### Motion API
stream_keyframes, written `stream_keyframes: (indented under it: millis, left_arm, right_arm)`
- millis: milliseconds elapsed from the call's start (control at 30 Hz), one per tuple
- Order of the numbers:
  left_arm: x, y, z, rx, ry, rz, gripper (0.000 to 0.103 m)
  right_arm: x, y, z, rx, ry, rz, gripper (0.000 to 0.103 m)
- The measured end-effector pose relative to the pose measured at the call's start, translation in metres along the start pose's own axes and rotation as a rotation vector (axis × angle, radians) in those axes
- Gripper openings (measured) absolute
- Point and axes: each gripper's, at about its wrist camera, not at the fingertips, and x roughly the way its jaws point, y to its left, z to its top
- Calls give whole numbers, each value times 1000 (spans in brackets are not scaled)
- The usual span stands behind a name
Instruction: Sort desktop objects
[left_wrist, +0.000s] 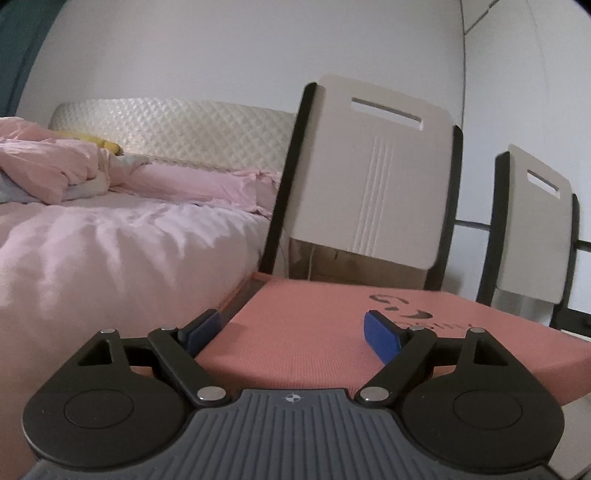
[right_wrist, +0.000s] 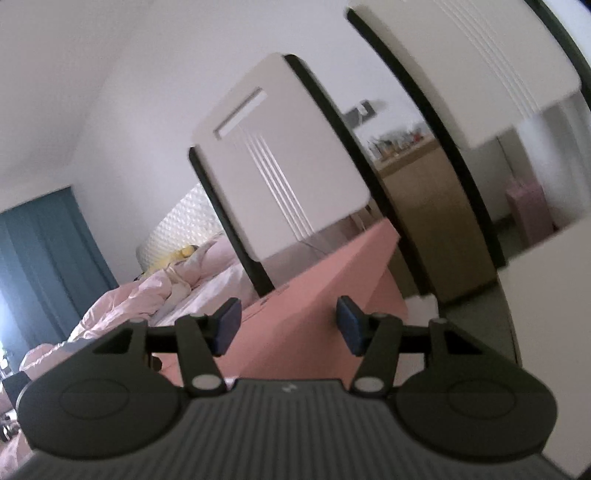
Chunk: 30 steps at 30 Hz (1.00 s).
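A: Pink mat (left_wrist: 314, 332) covers worktop, no desktop objects visible, can't locate them

B: Left hand-held gripper (left_wrist: 295, 332) agape, empty; right hand-held gripper (right_wrist: 286, 328) same. Chair (left_wrist: 373, 173) at 12 o'clock. Sorting looks unstarted, all left

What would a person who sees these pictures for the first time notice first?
Most striking is the pink mat on the table, straight ahead of both open, empty grippers; no objects to sort show on it. Behind it stand two chairs with pale backs, the nearer chair and a second chair to its right. To the left lies a bed with rumpled pink bedding.
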Motion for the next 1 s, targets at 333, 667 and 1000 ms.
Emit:
stream_keyframes:
  millis: [333,667,1000]
  left_arm:
    - [8,0,4,61,-30,39,85]
    - [10,-26,-11,267,-46,165,85]
    - [26,-3,-3,125,101,168,86]
  right_arm:
    - [19,2,-7,-15,36,3,60]
    - [48,-16,-29,77,190,-62,56]
    - [51,-6,-22,20,136,-54,57]
